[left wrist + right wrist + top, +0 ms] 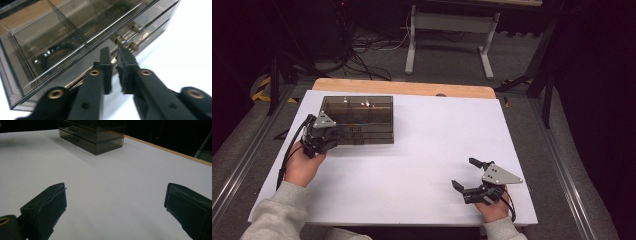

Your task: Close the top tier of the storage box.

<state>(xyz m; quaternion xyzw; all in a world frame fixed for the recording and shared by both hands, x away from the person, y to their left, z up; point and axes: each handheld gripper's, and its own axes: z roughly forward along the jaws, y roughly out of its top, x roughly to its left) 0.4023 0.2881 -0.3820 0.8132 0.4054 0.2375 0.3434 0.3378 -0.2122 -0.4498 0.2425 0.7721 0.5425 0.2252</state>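
A smoky see-through drawer box (357,117) stands at the back left of the white table (427,145). My left gripper (338,137) is at its front face. In the left gripper view its jaws (113,70) stand a narrow gap apart, with nothing pressed between the pads. Their tips lie just short of a metal drawer handle (127,41). A dark round thing (55,56) shows dimly inside a drawer. My right gripper (463,172) rests near the front right edge, open wide over bare table (115,200), pointing toward the distant box (95,135).
A wooden strip (412,88) runs along the table's far edge. Beyond it on the floor are cables (362,50) and a white stand (447,30). A person's hands and grey sleeves (277,215) come in from the bottom.
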